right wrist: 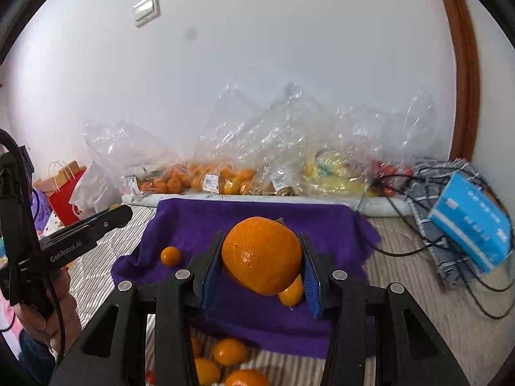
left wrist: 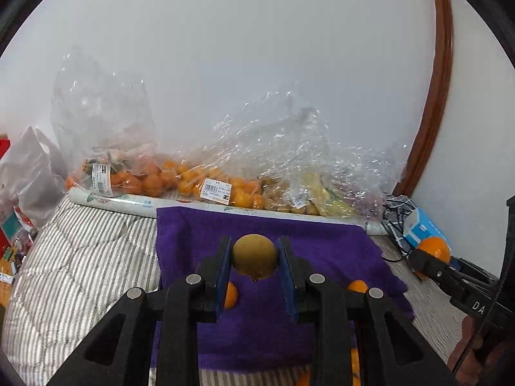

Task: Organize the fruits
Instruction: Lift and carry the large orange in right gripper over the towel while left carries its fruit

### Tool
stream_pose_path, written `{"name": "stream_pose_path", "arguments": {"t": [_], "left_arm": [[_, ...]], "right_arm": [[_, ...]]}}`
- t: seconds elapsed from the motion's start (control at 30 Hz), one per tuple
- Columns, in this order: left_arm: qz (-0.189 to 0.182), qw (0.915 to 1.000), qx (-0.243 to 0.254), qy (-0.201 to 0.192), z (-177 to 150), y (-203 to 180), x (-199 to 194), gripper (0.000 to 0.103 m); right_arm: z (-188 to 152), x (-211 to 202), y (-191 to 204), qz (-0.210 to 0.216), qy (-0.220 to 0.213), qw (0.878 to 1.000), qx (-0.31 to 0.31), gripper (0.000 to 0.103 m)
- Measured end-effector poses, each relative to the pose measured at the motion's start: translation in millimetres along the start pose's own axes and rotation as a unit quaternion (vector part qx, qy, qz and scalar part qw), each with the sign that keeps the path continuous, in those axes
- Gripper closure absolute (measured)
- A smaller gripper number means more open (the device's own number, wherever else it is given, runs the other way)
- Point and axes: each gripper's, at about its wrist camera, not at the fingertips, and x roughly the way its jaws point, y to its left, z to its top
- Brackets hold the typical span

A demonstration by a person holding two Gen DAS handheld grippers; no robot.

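The right hand-held gripper's (right wrist: 262, 276) arm bore the white letters "DA" in the left wrist view, and the left hand-held gripper's (left wrist: 254, 271) side read "GenRobot.AI" in the right wrist view. White barcode labels (left wrist: 215, 190) sat on the clear bags (left wrist: 154, 173) of small oranges; their print was too small to read. A blue box (right wrist: 470, 225) at the right carried white characters that could not be made out.

The left hand-held gripper was closed narrowly on a brownish-yellow round fruit (left wrist: 255, 255), its blue pads pressed to both sides, held up above a purple cloth (left wrist: 322, 244). The right hand-held gripper was closed on a big orange (right wrist: 262, 254), also lifted over the cloth.

Small oranges lay on the cloth: one (right wrist: 170, 255) to the left and a yellowish one (right wrist: 291, 291) just under the held orange. More oranges (right wrist: 230, 350) lay loose at the cloth's near edge.

The cloth was spread over a grey-and-white striped bedcover (left wrist: 87, 257). A rolled white tube (left wrist: 128, 201) lay along its far side, with the fruit bags behind it against a plain white wall. A wall switch (right wrist: 146, 9) sat high up, brown wood trim (right wrist: 463, 80) curved at the right, and a red paper bag (right wrist: 66, 193) stood at the left. A checked cloth and black cables (right wrist: 428, 193) lay beside the box.
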Motion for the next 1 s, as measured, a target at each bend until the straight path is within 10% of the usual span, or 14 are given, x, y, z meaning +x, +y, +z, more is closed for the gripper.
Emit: {"name": "stream_pose_path", "arguments": {"t": [1.0], "left_arm": [[0.044, 0.9978, -0.017, 0.046, -22, 20, 33, 0.076]], "right_arm": [[-33, 60, -36, -0.023, 0.074, 0.996, 0.036, 0.059]]}}
